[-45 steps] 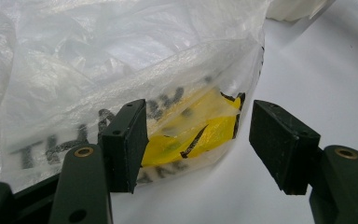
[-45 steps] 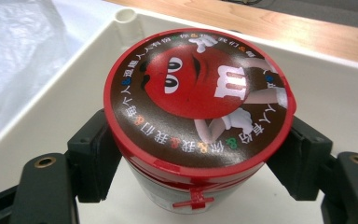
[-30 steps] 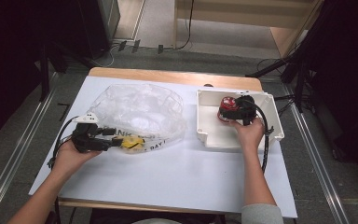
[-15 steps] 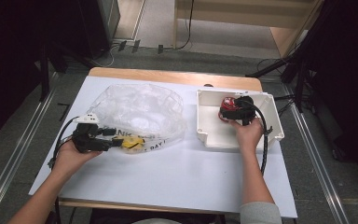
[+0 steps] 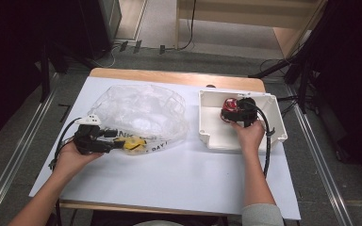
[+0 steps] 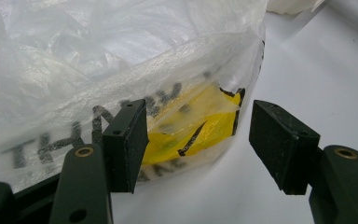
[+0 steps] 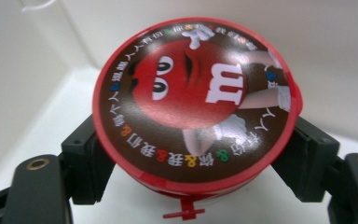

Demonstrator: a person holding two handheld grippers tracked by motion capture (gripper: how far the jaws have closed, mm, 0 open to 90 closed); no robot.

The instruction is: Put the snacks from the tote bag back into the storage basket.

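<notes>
Right gripper (image 7: 193,163) shut tight around round red candy tin (image 7: 196,100) inside white plastic box (image 5: 212,136); left gripper (image 6: 198,147) open wide beside clear plastic bag (image 6: 98,70).

Between the right gripper's (image 7: 193,163) matt black jaws, the tub (image 7: 196,107) has a glossy printed lid; ahead of the left gripper (image 6: 198,149), the bag (image 6: 98,70) is thin, crinkled clear plastic.

Candy tub (image 7: 196,105) body hidden under its lid, bag (image 6: 98,70) lettering blurred — cut off at left edge
</notes>
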